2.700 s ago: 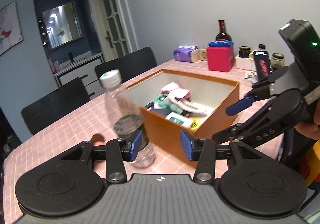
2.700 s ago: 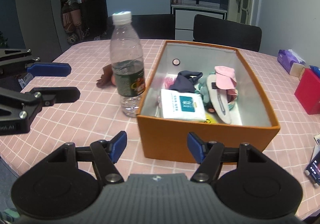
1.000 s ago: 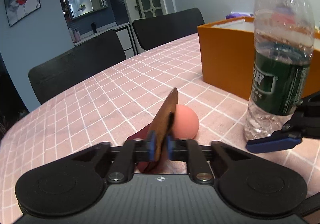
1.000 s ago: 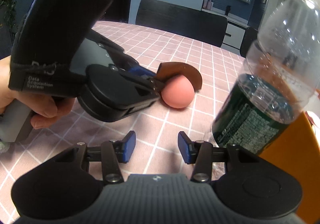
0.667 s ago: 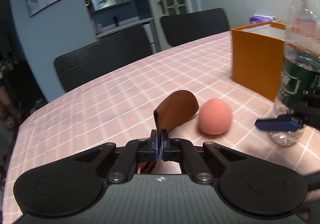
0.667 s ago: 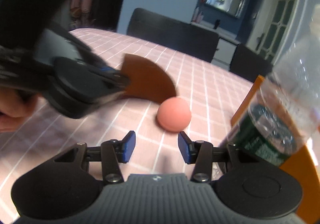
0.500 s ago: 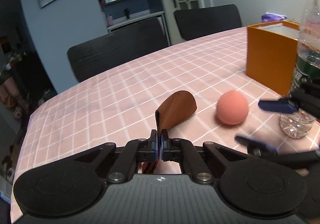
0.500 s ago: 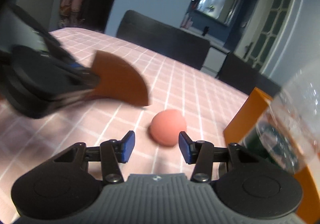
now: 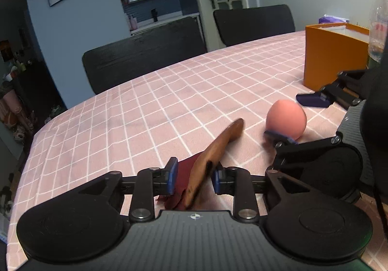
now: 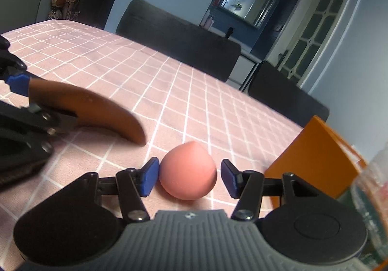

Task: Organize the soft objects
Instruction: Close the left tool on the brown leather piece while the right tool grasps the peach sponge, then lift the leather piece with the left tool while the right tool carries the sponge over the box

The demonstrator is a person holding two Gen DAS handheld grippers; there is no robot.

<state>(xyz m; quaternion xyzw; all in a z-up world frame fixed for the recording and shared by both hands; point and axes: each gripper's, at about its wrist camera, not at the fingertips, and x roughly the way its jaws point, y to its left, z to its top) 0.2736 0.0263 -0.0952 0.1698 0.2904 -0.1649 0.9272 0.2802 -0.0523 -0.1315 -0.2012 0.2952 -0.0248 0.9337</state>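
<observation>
A brown leather pouch [image 9: 218, 147] with a dark red lining [image 9: 181, 174] leans tilted between the pads of my left gripper [image 9: 194, 179]. Those jaws are opening and the pads no longer press on it. In the right wrist view the pouch [image 10: 97, 108] slopes down to the tablecloth from the left gripper [image 10: 38, 101]. A pink egg-shaped sponge [image 10: 188, 171] sits on the cloth between the pads of my right gripper [image 10: 189, 180]. Its jaws are opening, with the left pad nearly touching and the right pad apart. The left wrist view shows the same sponge [image 9: 286, 120] flanked by the right gripper [image 9: 295, 118].
An orange box [image 9: 334, 57] stands on the pink checked tablecloth [image 9: 121, 125] at the right, with a clear water bottle [image 9: 378, 16] beside it. In the right wrist view the box [image 10: 312, 149] and bottle [image 10: 371, 198] are close on the right. Black chairs [image 9: 145, 62] line the far table edge.
My left jaws have parted from their grip on the leather pouch, which has tipped over to the right. My right gripper has come forward, so the sponge now lies between its wider jaws.
</observation>
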